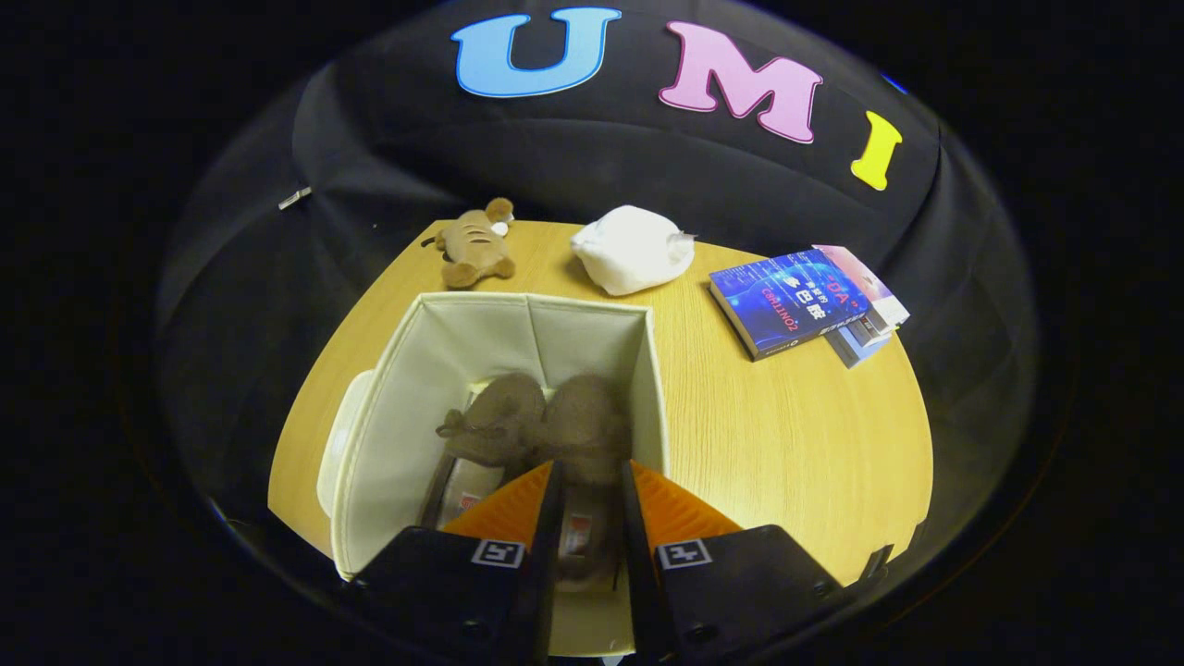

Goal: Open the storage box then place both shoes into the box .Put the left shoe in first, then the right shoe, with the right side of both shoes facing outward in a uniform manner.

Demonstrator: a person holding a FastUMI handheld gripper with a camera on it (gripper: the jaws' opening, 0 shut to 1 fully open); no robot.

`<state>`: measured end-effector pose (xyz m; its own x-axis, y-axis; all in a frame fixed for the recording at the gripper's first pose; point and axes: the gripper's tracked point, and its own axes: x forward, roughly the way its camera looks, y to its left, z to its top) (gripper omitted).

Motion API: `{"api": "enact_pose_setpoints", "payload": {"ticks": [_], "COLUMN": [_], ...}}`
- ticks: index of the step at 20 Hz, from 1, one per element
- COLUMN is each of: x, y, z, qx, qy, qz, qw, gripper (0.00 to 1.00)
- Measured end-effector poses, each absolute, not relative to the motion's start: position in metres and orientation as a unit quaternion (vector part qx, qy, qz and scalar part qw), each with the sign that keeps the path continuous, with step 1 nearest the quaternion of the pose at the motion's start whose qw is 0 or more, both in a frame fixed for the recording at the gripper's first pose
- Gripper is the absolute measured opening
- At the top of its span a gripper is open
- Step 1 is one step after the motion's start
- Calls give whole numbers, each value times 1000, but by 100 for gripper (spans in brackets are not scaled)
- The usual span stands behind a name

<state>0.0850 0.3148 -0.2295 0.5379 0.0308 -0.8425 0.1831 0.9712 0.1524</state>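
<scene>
Counter (pixel 786 416) of pale wood carries a plush toy (pixel 474 245), a white pouch (pixel 634 248) and stacked books (pixel 803 301) along its far side, well apart from the open storage box (pixel 388 407). Two brown shoes (pixel 541 421) lie side by side inside the box. Gripper (pixel 589 481) points down into the box; its fingers stand slightly apart, straddling the right shoe's heel (pixel 585 536); contact unclear.

A wooden table (pixel 786 435) carries a brown plush toy (pixel 474 245) at its far side, lying near a white cloth bundle (pixel 632 248). A stack of books (pixel 800 301) lies further along, its top cover blue.
</scene>
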Motion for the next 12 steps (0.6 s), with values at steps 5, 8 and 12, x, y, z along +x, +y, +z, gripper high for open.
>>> {"api": "enact_pose_setpoints", "payload": {"ticks": [5,8,12], "x": [86,84,86], "y": [324,325,325], "z": [-219,-216,-203], "qx": [117,111,116], "qy": [464,456,432], "qz": [-21,-12,-1], "qw": [878,883,895], "gripper": [79,98,99]}}
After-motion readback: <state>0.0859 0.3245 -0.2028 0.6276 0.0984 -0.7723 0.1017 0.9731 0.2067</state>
